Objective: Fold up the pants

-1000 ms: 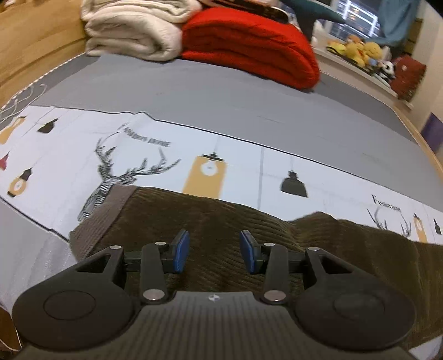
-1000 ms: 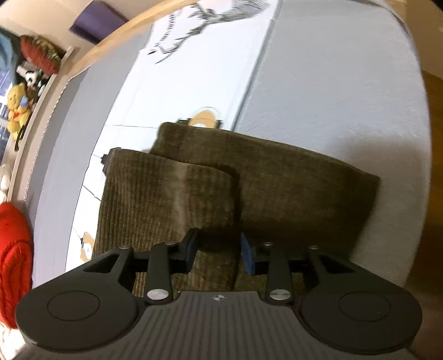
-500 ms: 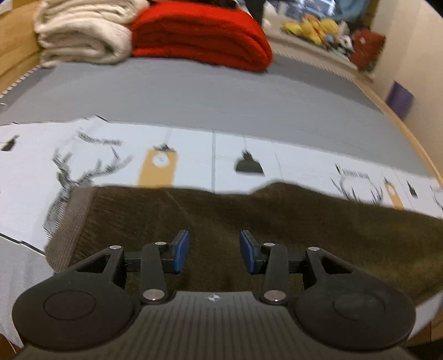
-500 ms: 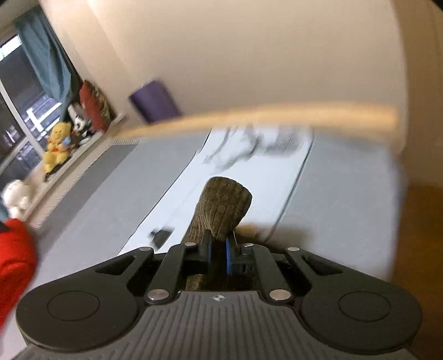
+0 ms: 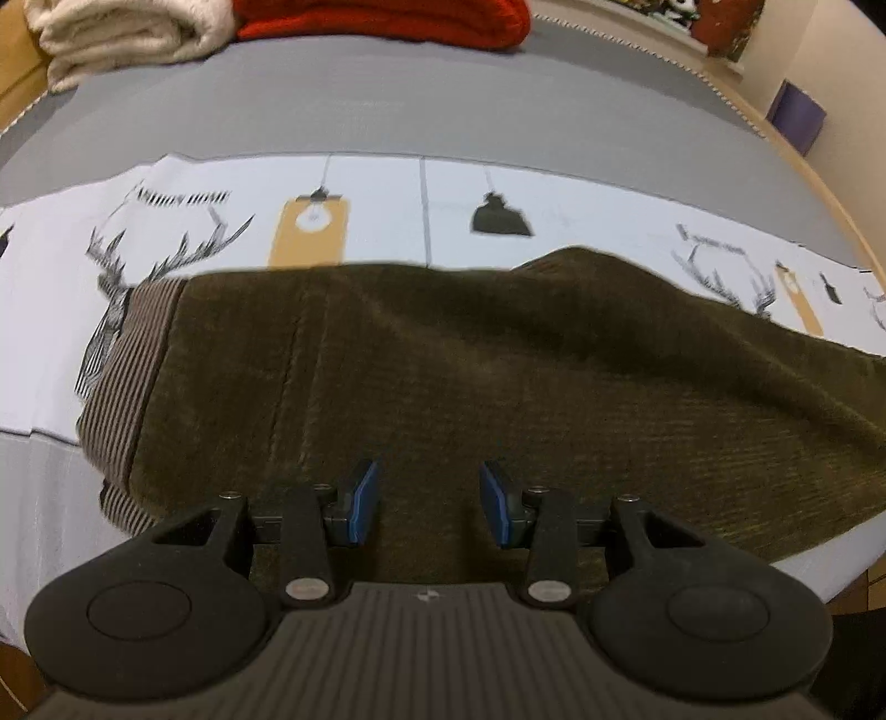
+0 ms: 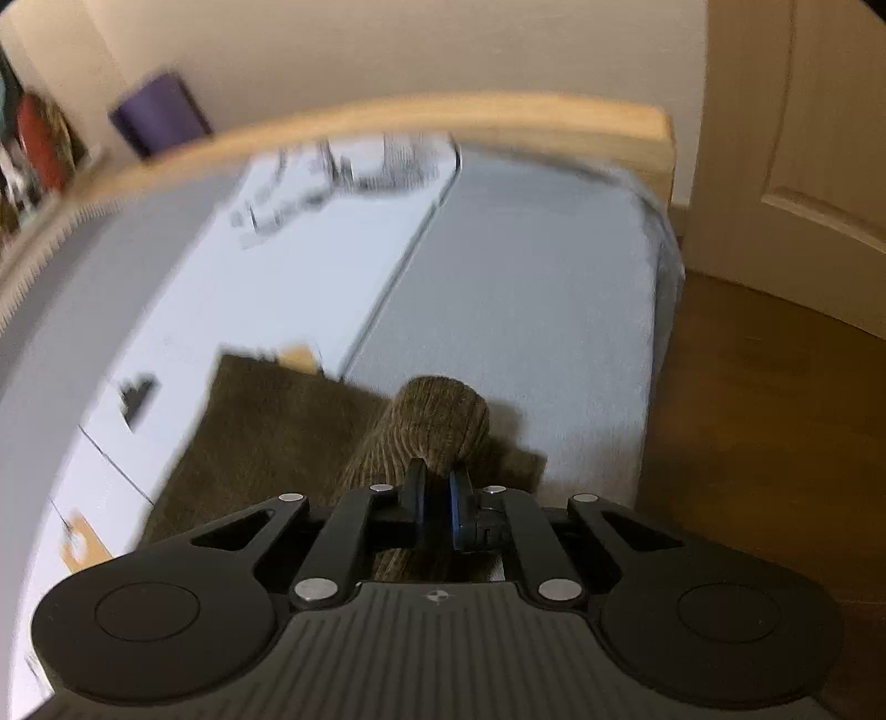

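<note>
Left wrist view: left gripper [image 5: 429, 493] hangs over the brown corduroy pants [image 5: 498, 376], jaws parted, nothing between the blue pads, contact with the cloth not clear. Pants lie across the lower half of frame on the deer-print bedsheet [image 5: 387, 210]; striped waistband [image 5: 124, 360] at left, right end cut off by the frame edge. Cream blanket [image 5: 122, 33] and red blanket [image 5: 387, 19] at top, both cropped. Right wrist view: right gripper [image 6: 437, 501] is clamped on a bunched fold of the pants [image 6: 432, 421], which bulges just past the fingertips. Its jaws have just been closing on that fold. Rest of the pants sits lower left; background is motion-blurred, with the wooden bed frame [image 6: 387, 119] smeared across the top.
</note>
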Motion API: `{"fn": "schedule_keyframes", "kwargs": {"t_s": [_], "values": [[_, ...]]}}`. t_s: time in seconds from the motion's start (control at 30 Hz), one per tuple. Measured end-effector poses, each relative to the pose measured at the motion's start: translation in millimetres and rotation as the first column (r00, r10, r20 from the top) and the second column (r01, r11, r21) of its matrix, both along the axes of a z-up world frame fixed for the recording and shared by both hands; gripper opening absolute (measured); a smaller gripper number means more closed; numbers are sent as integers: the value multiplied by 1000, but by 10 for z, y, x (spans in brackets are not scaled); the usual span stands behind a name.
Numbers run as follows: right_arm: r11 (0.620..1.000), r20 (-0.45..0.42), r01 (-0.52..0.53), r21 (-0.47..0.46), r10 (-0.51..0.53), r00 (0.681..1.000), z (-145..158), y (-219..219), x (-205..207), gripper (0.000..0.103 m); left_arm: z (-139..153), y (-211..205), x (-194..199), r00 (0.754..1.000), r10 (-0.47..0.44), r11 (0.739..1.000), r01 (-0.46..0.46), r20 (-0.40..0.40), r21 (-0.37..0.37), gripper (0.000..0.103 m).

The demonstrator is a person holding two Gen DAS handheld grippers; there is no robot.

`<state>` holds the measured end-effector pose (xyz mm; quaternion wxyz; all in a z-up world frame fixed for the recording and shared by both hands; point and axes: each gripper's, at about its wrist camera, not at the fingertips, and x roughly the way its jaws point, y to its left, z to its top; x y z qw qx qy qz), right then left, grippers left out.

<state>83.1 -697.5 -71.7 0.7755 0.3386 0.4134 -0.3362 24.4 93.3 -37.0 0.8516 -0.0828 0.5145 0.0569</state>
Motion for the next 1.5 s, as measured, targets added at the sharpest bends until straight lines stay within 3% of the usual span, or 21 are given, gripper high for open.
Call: {"fn": "schedule_keyframes", "kwargs": {"t_s": [0.07,0.13,0.3,0.37,0.5,0.57,0.7,0.73,0.77,0.83,0.87,1.0,1.07,1.17,1.23,1.3,1.37,1.43,1.5], "values": [[998,-28,42,-36,-43,999,31,40,-38,22,-14,75,-38,1000,17,1000,-17,-4,6,45],[992,-2,59,-113,-60,998,168,97,-68,25,-2,148,-68,999,33,999,-33,8,-14,45],[960,114,-49,-275,83,990,504,374,-38,43,-62,269,-94,999,51,998,-52,-10,-37,45],[959,127,-118,-258,155,980,514,480,28,43,-133,305,-105,997,62,997,-64,-43,-44,45],[959,146,-249,-135,268,952,451,650,164,43,-386,406,-119,978,96,995,-101,-187,-19,50],[946,145,-298,-130,315,938,473,775,225,44,-324,441,-128,981,108,993,-113,-160,-21,50],[903,154,-397,-163,421,894,625,1068,261,44,-33,503,-167,989,145,987,-146,13,72,52],[891,154,-418,-178,445,882,671,1129,256,44,-48,539,-160,988,156,985,-156,4,77,53],[878,150,-438,-194,468,871,689,1205,290,45,-148,604,-145,982,181,981,-176,-60,77,53],[859,142,-468,-210,500,854,721,1323,330,45,-415,766,-171,946,255,966,-257,-201,19,52],[853,144,-478,-208,510,848,726,1346,342,45,-432,814,-195,939,277,959,-284,-203,-7,53],[856,161,-487,-176,513,843,736,1389,363,45,-123,735,-224,969,244,968,-241,-34,75,53],[855,167,-490,-168,515,841,739,1410,364,45,-79,729,-216,970,242,969,-241,-9,60,53],[848,159,-502,-169,526,835,715,1455,393,46,-166,827,-221,959,277,961,-276,-59,24,53],[849,144,-505,-154,525,839,678,1461,408,48,-351,933,-205,927,336,940,-340,-166,6,54],[858,130,-500,-120,513,848,628,1426,413,48,-347,1013,-250,908,385,917,-397,-166,-44,54],[869,122,-487,-93,495,860,580,1373,404,48,-174,976,-252,912,401,916,-401,-86,15,55],[876,123,-476,-80,482,867,556,1320,385,48,9,928,-267,917,399,916,-398,6,56,63],[877,121,-474,-80,481,868,549,1297,366,48,206,941,-286,909,406,913,-408,95,2,63]]}}
